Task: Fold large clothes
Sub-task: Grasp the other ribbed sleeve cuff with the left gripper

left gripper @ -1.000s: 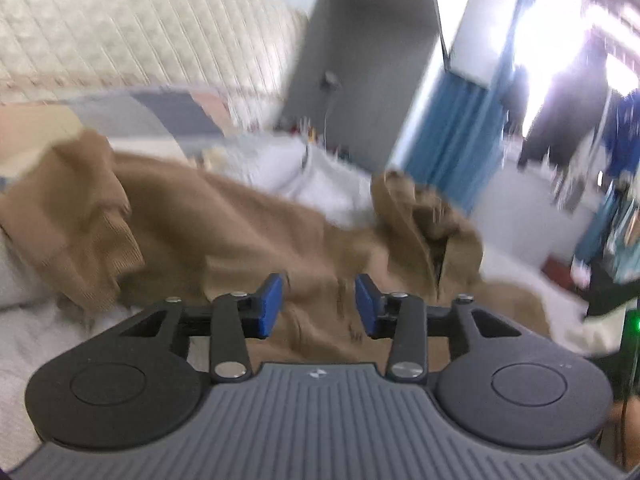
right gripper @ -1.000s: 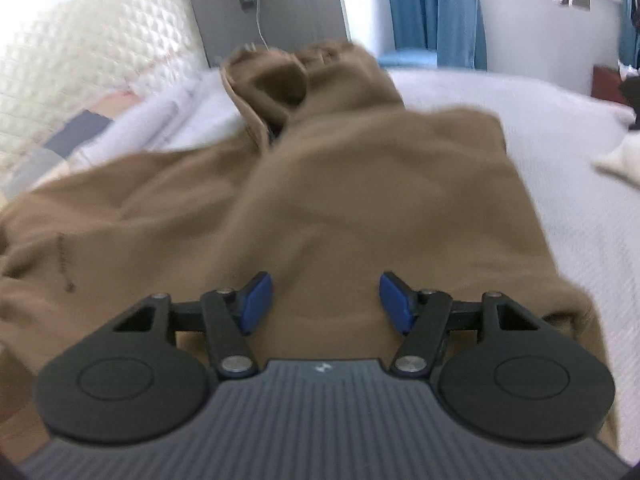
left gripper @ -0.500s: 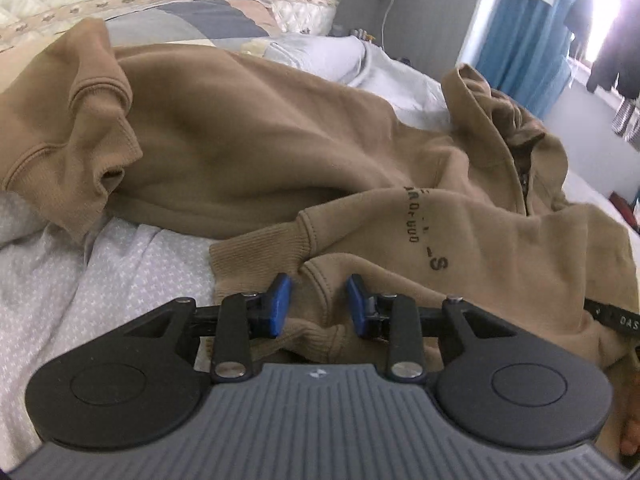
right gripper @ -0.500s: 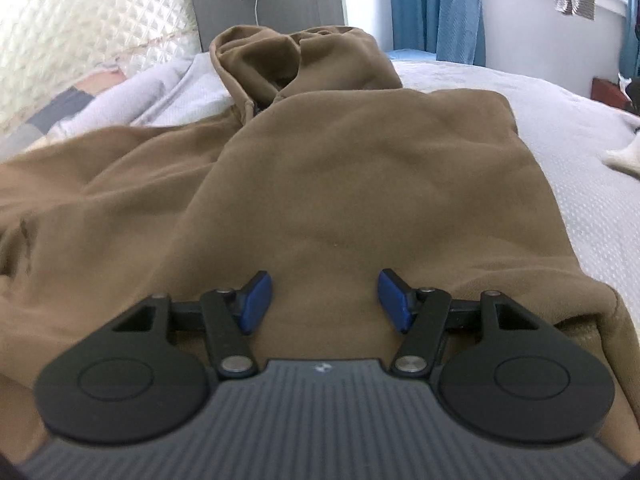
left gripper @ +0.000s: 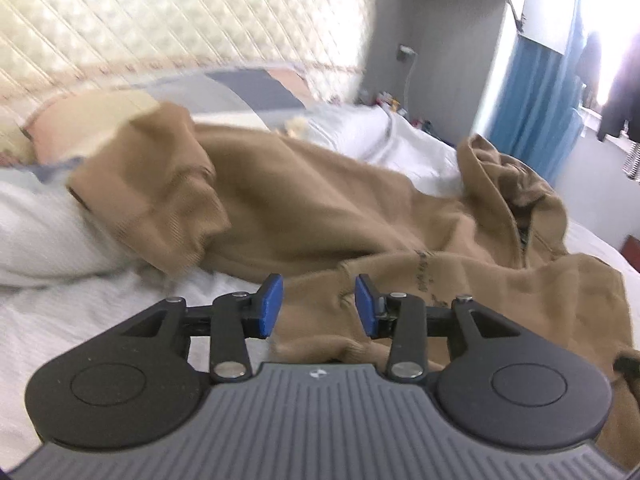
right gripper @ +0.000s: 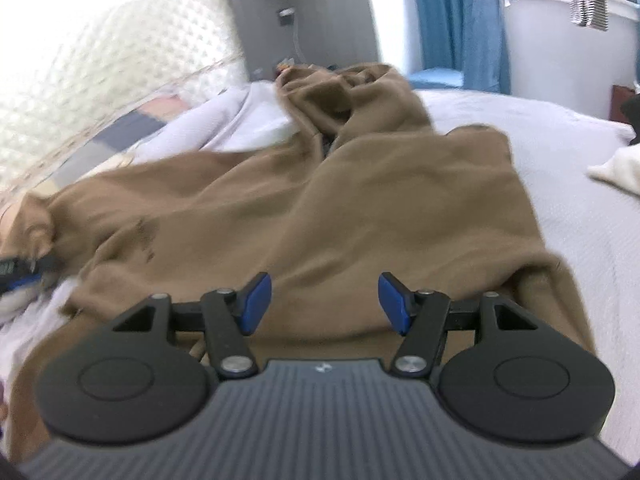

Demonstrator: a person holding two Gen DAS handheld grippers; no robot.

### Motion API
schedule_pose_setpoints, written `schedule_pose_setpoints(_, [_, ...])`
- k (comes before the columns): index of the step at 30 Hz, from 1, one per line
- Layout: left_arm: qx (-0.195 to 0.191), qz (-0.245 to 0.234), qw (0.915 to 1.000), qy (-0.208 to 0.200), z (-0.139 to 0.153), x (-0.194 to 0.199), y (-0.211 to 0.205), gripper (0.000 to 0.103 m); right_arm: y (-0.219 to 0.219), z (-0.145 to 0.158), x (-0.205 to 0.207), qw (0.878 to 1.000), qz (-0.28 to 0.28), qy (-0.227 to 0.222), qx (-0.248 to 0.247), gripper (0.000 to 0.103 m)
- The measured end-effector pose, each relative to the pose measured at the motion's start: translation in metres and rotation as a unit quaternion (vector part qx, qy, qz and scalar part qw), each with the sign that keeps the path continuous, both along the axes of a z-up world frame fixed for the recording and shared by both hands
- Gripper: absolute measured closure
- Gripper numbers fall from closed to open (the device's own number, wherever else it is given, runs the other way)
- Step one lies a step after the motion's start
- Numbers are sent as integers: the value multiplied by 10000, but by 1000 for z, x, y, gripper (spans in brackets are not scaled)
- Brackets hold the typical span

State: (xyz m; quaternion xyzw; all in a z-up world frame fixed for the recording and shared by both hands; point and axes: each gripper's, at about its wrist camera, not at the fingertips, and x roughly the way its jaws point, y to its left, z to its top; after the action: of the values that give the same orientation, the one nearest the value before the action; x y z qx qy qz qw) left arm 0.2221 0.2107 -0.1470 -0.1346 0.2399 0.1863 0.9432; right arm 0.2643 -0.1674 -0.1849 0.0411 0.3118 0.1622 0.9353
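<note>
A large brown hoodie [left gripper: 320,216] lies rumpled on a white bed [left gripper: 80,312]; it also shows in the right wrist view [right gripper: 400,216]. Its hood [left gripper: 508,184] is bunched at the far end and a ribbed sleeve cuff [left gripper: 176,220] lies at the left. My left gripper [left gripper: 318,306] is open and empty, just above a folded sleeve edge with dark lettering [left gripper: 424,276]. My right gripper [right gripper: 324,304] is open and empty, over the hoodie's body near its hem.
A quilted cream headboard [left gripper: 160,32] and patchwork pillows [left gripper: 248,92] stand behind the hoodie. A grey wall panel [right gripper: 304,12] and blue curtains [right gripper: 460,24] are at the back. White bedding [right gripper: 580,184] extends to the right, with a pale cloth [right gripper: 616,172] on it.
My left gripper has opened wider and lifted back from the sleeve fold it was around. My right gripper has opened a little and tilted; the hoodie lies much as before.
</note>
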Motion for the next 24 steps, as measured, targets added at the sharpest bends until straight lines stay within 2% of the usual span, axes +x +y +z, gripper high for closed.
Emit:
schedule_pose_setpoints(4, [259,400,9988,-65,4,2,4,51,11,-10,-8,9997,185,122,-127,42])
schedule_pose_setpoints(6, [416,582,9974,-67,5,4,5,43,14,-10,-9,9996,237,114,-140,42])
schedule_pose_setpoints(8, [560,747,9956,-94,5,7,6,40,13,-10,-6,9996,223,104,-100,42])
schedule_pose_setpoints(13, [1133,1161,9867,-70,0,26,4,37,12,-18,-2,9995,127,282,46,42])
schedule_pose_setpoints(17, [1643,1571,9738,66,-7,50,7,33,14,-27,5,9985,108,508,170,42])
schedule_pose_setpoints(20, [2071,1866,9600,264,-17,67,14,33,20,-34,11,9980,136,596,169,42])
schedule_pose_setpoints(22, [2158,2131,9515,518,-22,79,24,33,25,-38,16,9975,168,666,149,42])
schedule_pose_setpoints(24, [2191,2315,9460,582,-25,85,36,33,30,-42,22,9971,195,725,133,39])
